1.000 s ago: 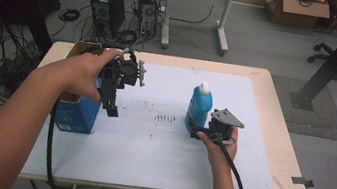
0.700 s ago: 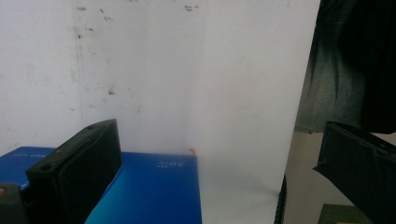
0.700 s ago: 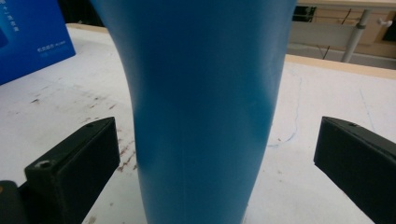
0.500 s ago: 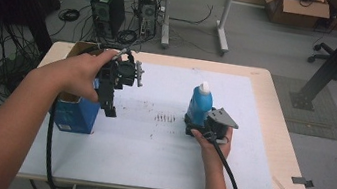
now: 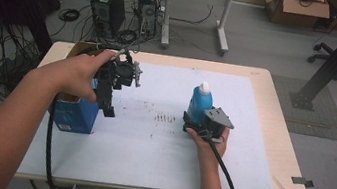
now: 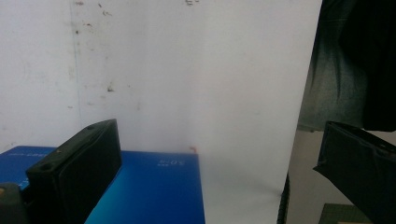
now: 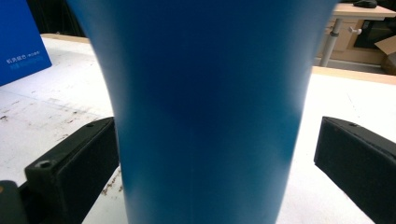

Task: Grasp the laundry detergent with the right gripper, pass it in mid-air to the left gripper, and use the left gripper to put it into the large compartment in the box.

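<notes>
Blue bottle [image 5: 200,104] between spread right claw [image 5: 192,127], low

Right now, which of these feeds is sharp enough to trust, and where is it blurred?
High view: evenly lit and sharp, blue bottle and blue box clear. Right gripper view: the bottle is too close, a soft blue mass, no detail. Left gripper view: the box is soft, white mat slightly washed out.

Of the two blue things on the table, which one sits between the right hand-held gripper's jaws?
The blue bottle with the white cap, upright mid-table; the right hand-held gripper has its open jaws either side of it. The blue box stands at the left edge.
</notes>
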A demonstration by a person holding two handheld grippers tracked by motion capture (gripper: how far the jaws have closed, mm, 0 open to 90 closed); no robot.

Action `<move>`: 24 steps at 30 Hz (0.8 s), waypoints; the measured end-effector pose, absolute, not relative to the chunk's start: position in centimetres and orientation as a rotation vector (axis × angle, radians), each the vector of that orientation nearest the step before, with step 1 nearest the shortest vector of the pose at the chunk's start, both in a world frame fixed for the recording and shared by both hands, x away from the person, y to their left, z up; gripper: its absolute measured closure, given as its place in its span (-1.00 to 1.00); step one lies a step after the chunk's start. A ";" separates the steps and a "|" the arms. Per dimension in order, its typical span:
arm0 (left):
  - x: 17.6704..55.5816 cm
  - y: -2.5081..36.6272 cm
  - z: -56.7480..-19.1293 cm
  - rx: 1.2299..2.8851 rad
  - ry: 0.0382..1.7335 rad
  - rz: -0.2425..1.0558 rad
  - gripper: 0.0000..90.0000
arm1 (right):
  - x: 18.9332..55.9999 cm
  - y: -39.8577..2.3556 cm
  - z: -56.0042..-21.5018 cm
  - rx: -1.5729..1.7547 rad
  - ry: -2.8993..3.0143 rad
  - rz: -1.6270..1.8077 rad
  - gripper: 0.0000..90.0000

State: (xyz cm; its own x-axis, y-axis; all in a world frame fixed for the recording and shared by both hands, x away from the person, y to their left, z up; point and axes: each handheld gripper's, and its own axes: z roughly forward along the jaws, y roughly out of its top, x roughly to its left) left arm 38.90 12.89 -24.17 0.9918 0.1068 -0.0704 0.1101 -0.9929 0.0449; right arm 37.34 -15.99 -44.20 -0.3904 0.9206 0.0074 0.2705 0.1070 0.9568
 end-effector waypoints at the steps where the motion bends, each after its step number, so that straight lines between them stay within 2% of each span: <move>1: 38.9 12.9 -24.2 3.086 0.168 -0.105 -1.00 | 37.3 -16.0 -44.2 1.167 1.752 1.305 -1.00; 7: 38.9 13.0 -24.2 3.084 0.167 -0.103 -1.00 | 37.3 -15.7 -44.3 1.156 1.748 1.311 -0.99; 14: 38.9 13.1 -24.1 3.083 0.163 -0.096 -1.00 | 37.3 -15.4 -44.6 1.150 1.748 1.319 -0.83; 24: 38.8 13.2 -24.0 3.082 0.167 -0.094 -1.00 | 37.2 -15.3 -44.8 1.155 1.749 1.330 -0.71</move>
